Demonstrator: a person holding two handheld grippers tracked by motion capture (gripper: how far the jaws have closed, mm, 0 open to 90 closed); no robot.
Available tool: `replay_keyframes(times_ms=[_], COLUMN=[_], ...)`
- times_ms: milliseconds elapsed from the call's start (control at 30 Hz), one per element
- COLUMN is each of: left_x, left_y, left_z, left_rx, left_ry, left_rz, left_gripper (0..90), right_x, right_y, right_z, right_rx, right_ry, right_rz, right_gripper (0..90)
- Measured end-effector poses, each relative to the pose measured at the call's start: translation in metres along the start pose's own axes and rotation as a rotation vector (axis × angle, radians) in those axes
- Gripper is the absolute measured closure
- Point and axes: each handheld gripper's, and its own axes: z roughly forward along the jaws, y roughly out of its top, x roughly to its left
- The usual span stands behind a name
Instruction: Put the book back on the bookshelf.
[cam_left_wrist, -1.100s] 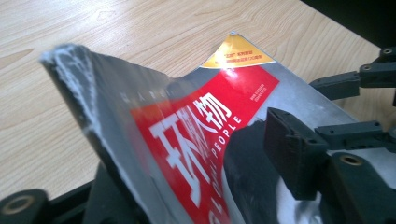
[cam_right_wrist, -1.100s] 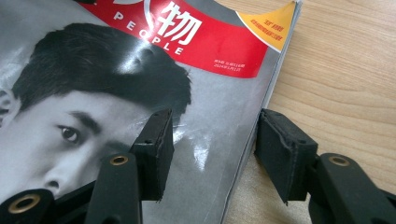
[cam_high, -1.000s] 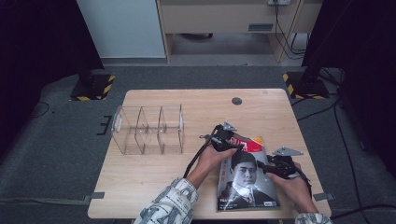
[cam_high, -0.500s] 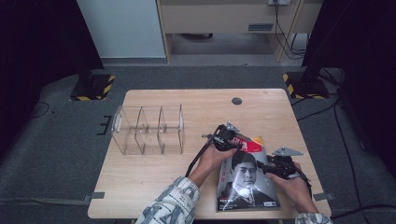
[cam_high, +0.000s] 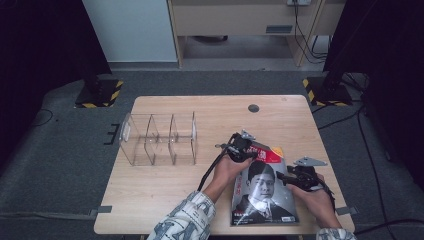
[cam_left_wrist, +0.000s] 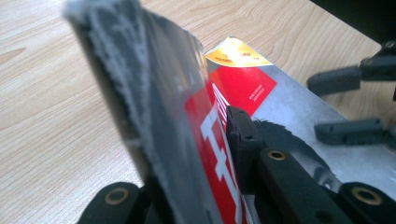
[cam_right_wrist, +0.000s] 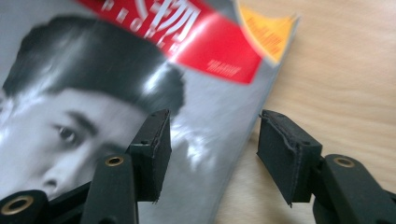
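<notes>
High view: a magazine (cam_high: 262, 192) lies at the near right of the wooden table (cam_high: 165, 195), its bottom edge close to the table's near edge. The left gripper (cam_high: 243, 148) sits at the magazine's far left corner; the right gripper (cam_high: 285, 176) is at its right edge, about midway down.

Left gripper view: the jaws are clamped on the magazine's (cam_left_wrist: 187, 130) corner, which is lifted and curls up between them, while the rest of the cover lies flat on the wood. The right gripper's (cam_left_wrist: 336, 105) two fingers show at the far right.

Right gripper view: the jaws stand apart, one over the cover (cam_right_wrist: 140, 93), the other over bare wood, with the magazine's right edge running between them.

A clear plastic divider rack (cam_high: 158, 138) stands on the left half of the table, well apart from the magazine, with bare wood between and in front of it.
</notes>
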Motion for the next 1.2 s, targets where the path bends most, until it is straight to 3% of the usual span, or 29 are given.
replay_keyframes(times_ms=[67,100,267,567,1067,1200], left_x=[-0.001,-0.001,-0.004,-0.004,0.000,-0.002], left_y=[0.000,0.000,0.002,0.005,0.013,0.020], left_z=[-0.001,-0.001,-0.006,-0.019,-0.052,-0.062], left_rx=[-0.008,-0.011,-0.027,-0.052,-0.115,-0.132], left_ry=[-0.002,-0.003,-0.010,-0.008,-0.029,-0.030], left_rz=[-0.004,-0.005,0.000,0.006,-0.006,0.007], left_gripper=[82.8,83.0,83.5,84.2,86.0,86.1], right_x=[-0.006,-0.012,-0.020,-0.025,-0.022,-0.021], right_y=[0.001,0.000,-0.005,-0.007,-0.009,-0.009], right_z=[-0.004,-0.007,-0.005,-0.005,0.000,0.000], right_rx=[-0.028,-0.025,-0.007,0.006,0.017,0.018], right_ry=[-0.036,-0.100,-0.157,-0.184,-0.183,-0.180], right_rz=[0.027,0.039,0.053,0.053,0.022,0.020], right_gripper=[41.0,38.5,33.0,32.4,28.0,28.0])
